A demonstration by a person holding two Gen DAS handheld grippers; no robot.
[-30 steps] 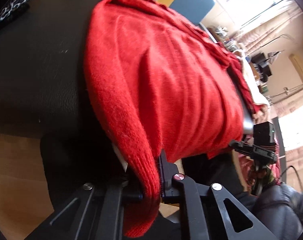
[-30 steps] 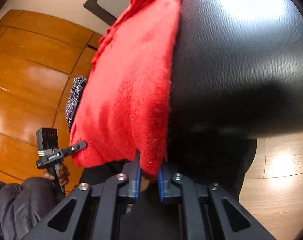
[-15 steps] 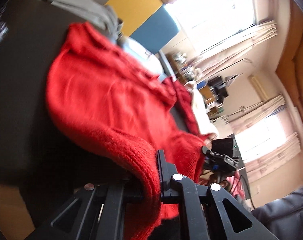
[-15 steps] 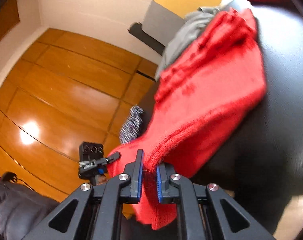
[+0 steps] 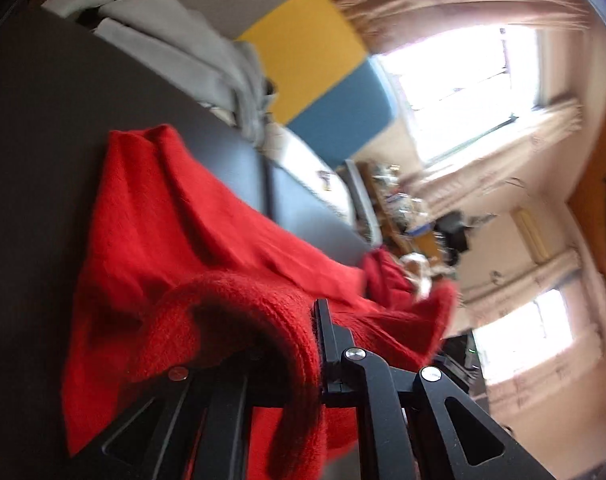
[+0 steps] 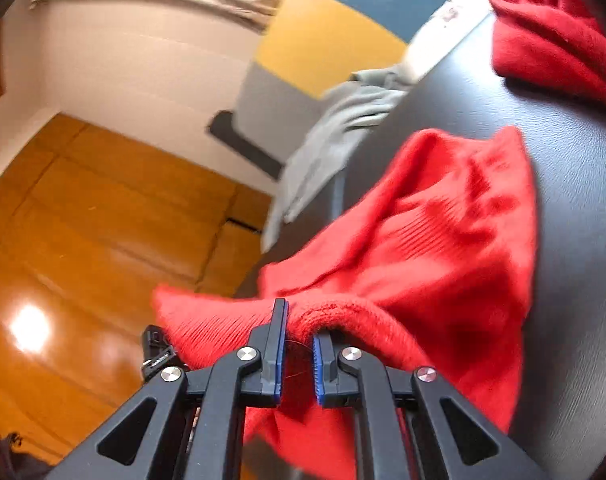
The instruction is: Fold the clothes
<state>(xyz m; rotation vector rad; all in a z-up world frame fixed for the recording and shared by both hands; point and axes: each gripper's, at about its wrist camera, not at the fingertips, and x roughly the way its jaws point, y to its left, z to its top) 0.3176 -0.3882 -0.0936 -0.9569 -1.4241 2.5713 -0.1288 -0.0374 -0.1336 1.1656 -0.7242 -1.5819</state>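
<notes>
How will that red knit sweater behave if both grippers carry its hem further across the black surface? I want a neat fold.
The red sweater is likely floppy: it sags and bunches between the right gripper and left gripper. Its thick fuzzy knit probably grips well. It may drag on the black surface and wrinkle.

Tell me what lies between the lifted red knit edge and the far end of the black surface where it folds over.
Nothing visible blocks it: both grippers, left and right, clamp the red knitted sweater, and only bare black leather surface lies ahead. The grey garment sits at the edge.
</notes>
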